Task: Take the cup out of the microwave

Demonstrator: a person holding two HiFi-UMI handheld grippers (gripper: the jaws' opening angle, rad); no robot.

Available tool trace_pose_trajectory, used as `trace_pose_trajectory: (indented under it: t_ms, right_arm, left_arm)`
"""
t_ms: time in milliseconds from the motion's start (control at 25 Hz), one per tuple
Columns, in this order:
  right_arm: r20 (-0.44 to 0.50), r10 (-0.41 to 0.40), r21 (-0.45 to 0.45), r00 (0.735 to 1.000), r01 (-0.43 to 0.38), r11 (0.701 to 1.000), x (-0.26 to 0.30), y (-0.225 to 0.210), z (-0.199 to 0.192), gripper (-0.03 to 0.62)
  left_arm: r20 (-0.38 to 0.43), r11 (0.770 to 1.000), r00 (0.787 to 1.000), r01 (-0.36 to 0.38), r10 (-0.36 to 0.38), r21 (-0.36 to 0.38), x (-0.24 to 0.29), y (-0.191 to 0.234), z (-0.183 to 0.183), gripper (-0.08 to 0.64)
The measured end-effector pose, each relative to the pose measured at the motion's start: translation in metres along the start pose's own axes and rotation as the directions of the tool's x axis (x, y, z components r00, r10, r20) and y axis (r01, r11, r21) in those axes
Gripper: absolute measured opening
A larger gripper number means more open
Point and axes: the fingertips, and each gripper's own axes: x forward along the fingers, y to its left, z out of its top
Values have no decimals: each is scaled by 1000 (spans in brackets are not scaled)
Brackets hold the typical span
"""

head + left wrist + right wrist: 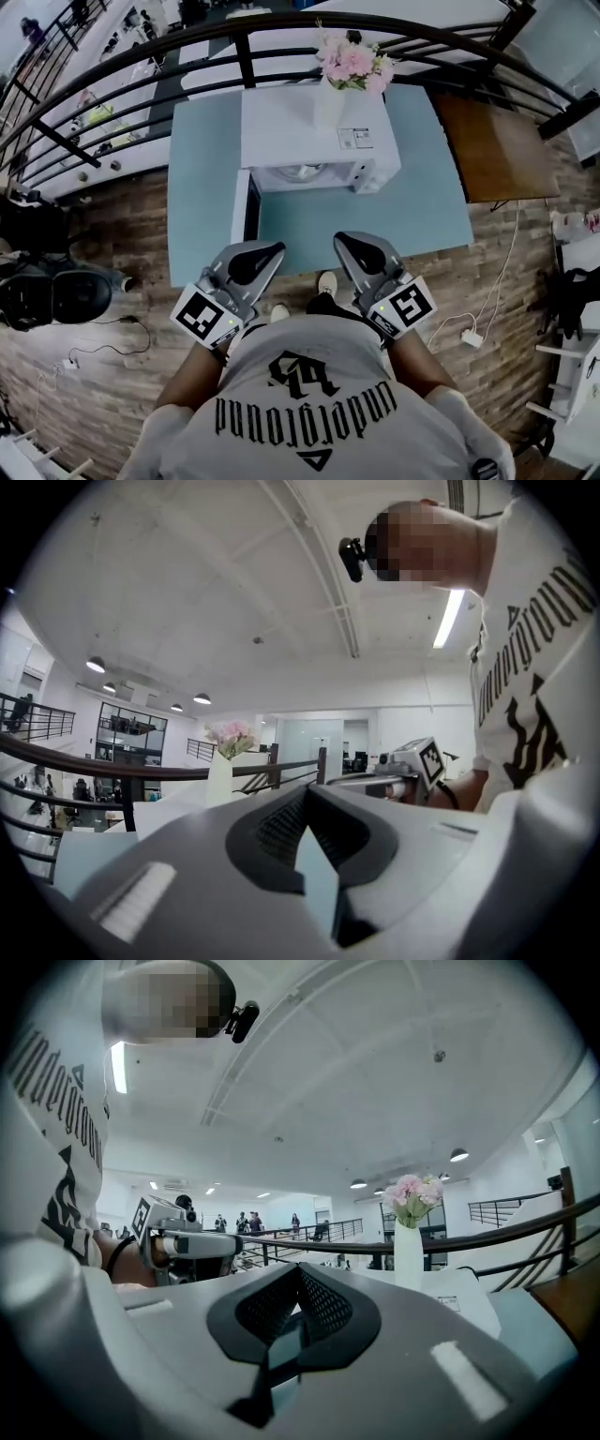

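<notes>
A white microwave [314, 122] stands on a light blue table [202, 187], with its door [246, 208] swung open on the left. In the cavity I see a pale round shape [302, 172], probably the cup, too small to tell for sure. My left gripper [272, 248] and right gripper [342, 239] hover side by side over the table's near edge, well short of the microwave. Both point level at it. Both are shut and hold nothing. The gripper views show the closed left gripper [305, 794] and the closed right gripper [298, 1269].
A white vase [330, 98] of pink flowers [354, 61] stands on the microwave's top. Behind the table curves a black railing [281, 23]. A brown wooden table [497, 150] sits at the right. Cables and a power strip [472, 337] lie on the brick floor.
</notes>
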Motion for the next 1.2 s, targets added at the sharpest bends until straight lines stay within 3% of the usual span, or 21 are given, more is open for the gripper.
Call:
trace_pose_trajectory:
  t_ms: [280, 600, 840, 1200]
  right_arm:
    - [-8, 105, 19, 994, -105, 994, 11, -66, -4, 3]
    - [-37, 210, 40, 977, -208, 977, 20, -115, -19, 3]
    - [-79, 244, 48, 967, -240, 970, 41, -132, -50, 5]
    - [-159, 276, 38, 948, -274, 961, 73, -134, -107, 13]
  left_arm:
    - [-28, 994, 994, -109, 109, -18, 55, 19, -6, 50]
    - [-25, 961, 961, -276, 277, 12, 92, 45, -14, 51]
    - [-102, 937, 935, -345, 339, -47, 108, 63, -46, 51]
    - [-119, 901, 901, -428, 418, -72, 114, 101, -97, 51]
